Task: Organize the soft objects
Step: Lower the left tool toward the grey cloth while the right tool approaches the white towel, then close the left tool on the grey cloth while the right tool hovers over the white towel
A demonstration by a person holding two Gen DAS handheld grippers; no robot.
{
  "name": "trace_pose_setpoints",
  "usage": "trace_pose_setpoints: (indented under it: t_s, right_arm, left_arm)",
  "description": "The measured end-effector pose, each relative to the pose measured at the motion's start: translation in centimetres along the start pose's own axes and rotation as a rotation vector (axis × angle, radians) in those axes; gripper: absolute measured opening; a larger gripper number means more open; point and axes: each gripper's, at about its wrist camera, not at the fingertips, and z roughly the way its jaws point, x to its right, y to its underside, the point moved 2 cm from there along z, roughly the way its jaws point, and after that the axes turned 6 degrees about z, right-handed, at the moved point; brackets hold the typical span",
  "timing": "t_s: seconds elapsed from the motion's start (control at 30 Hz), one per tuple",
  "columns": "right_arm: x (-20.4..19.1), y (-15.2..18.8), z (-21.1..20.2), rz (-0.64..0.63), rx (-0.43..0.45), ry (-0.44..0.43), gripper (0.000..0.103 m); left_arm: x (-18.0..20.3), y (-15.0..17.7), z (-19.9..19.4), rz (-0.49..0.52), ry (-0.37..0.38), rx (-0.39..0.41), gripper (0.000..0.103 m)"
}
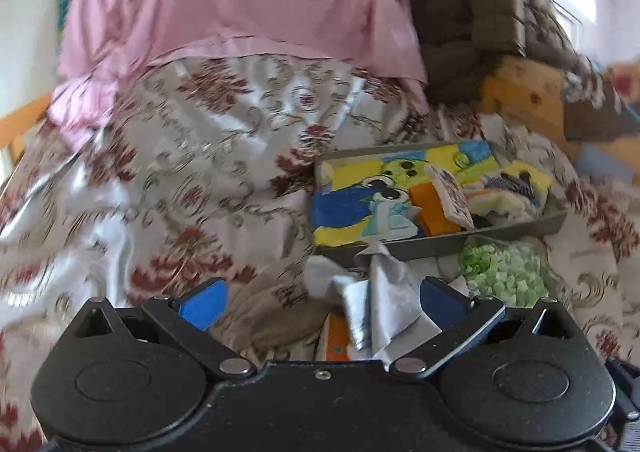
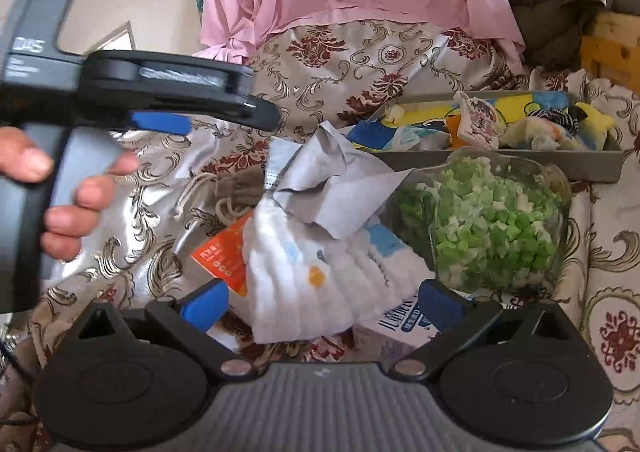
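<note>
- Left gripper (image 1: 320, 302): jaws spread, empty, over grey cloth (image 1: 384, 292).
- Cloth lies crumpled beside tray (image 1: 436, 246); looks light, limp (pinch a raised fold).
- Right gripper (image 2: 320, 302): jaws spread, empty, over white towel (image 2: 316, 280).

Bright daylight, window glare upper right in left wrist view; motion blur, fisheye bending at edges
</note>
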Motion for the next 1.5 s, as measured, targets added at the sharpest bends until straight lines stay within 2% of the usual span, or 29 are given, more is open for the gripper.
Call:
trace_pose_setpoints:
  t_s: [0.2, 0.27, 0.43, 0.5, 0.63, 0.77, 0.9, 1.03, 1.2, 1.33, 1.5]
  right_arm:
    - [1.0, 0.2, 0.9, 0.041, -0.010, -0.028, 0.103]
    - [1.2, 0.2, 1.1, 0.051, -0.012, -0.034, 0.103]
    - [1.2, 0.2, 1.1, 0.057, 0.004, -0.060, 0.103]
    - [1.1, 0.2, 1.1, 0.052, 0.006, -0.059, 0.103]
    - [1.0, 0.2, 1.2, 0.054, 0.011, -0.063, 0.103]
    - [0.9, 0.4, 1.5, 0.043, 0.008, -0.066, 0.103]
    - [0.9, 0.4, 1.7, 0.039, 0.008, -0.063, 0.103]
    - [1.0, 0.4, 1.7, 0.045, 0.007, -0.063, 0.103]
    - [0.9, 0.5, 1.9, 0.030, 0.005, -0.054, 0.103]
    - [0.6, 0.7, 2.0, 0.012, 0.006, -0.045, 0.103]
    - [0.4, 0.8, 2.2, -0.004, 0.012, -0.038, 0.103]
  left_arm:
    - [1.4, -1.2, 3.3, 0.015, 0.119, -0.034, 0.102]
    - [2.1, -1.5, 4.3, 0.047, 0.161, -0.047, 0.102]
    - [3.1, -2.2, 6.6, 0.123, 0.220, -0.093, 0.101]
    - [3.3, -2.1, 7.2, 0.154, 0.222, -0.097, 0.097]
    - [3.7, -1.6, 7.4, 0.233, 0.250, -0.104, 0.092]
    - [3.7, -1.3, 7.5, 0.250, 0.312, -0.134, 0.085]
    - [4.3, -1.2, 7.0, 0.289, 0.368, -0.151, 0.085]
    - [5.4, -0.7, 6.5, 0.363, 0.384, -0.161, 0.085]
    - [6.4, 0.2, 5.5, 0.470, 0.359, -0.115, 0.068]
    - [7.5, 0.8, 4.9, 0.577, 0.335, -0.100, 0.049]
    - [8.2, 1.2, 5.2, 0.663, 0.262, -0.105, 0.033]
